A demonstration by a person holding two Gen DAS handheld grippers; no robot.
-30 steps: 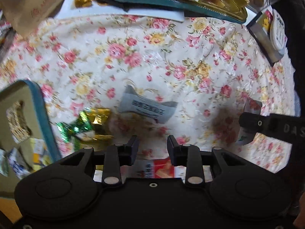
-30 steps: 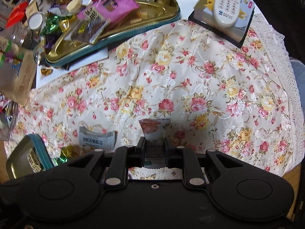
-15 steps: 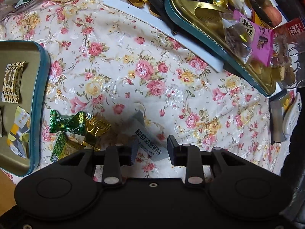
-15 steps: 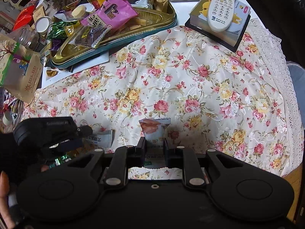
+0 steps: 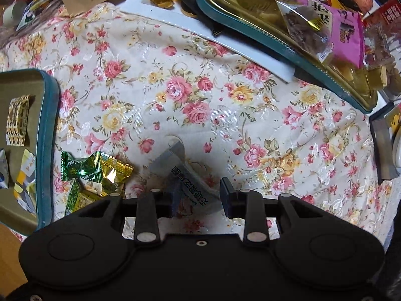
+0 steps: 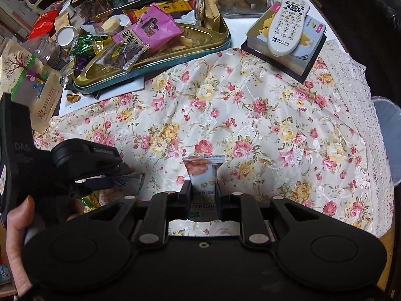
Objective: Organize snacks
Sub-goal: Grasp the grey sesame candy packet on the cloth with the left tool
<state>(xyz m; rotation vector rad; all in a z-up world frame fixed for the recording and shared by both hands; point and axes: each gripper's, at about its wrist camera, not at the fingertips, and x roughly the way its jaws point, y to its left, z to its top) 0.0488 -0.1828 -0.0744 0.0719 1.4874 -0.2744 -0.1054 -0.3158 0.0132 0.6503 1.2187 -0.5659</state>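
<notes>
My left gripper (image 5: 200, 195) is open, its fingers on either side of a grey snack packet (image 5: 185, 175) with black lettering that lies on the floral cloth. The same gripper (image 6: 110, 173) and packet (image 6: 130, 181) show at the left of the right wrist view. My right gripper (image 6: 203, 195) is shut on a small packet with a reddish picture (image 6: 202, 173), held just above the cloth. Green and gold candies (image 5: 97, 173) lie left of the grey packet, beside a teal-rimmed tin (image 5: 47, 135) holding several small snacks.
A gold tray with a teal rim (image 6: 213, 47), heaped with snack bags, stands at the back on a white board (image 5: 225, 40). A remote control (image 6: 288, 22) rests on a box at the back right. A paper bag (image 6: 37, 92) stands at the left. The cloth's lace edge (image 6: 371, 130) runs along the right.
My left gripper swung over and came down around the grey packet, which now lies between its fingers. My right gripper kept hold of its packet and barely moved.
</notes>
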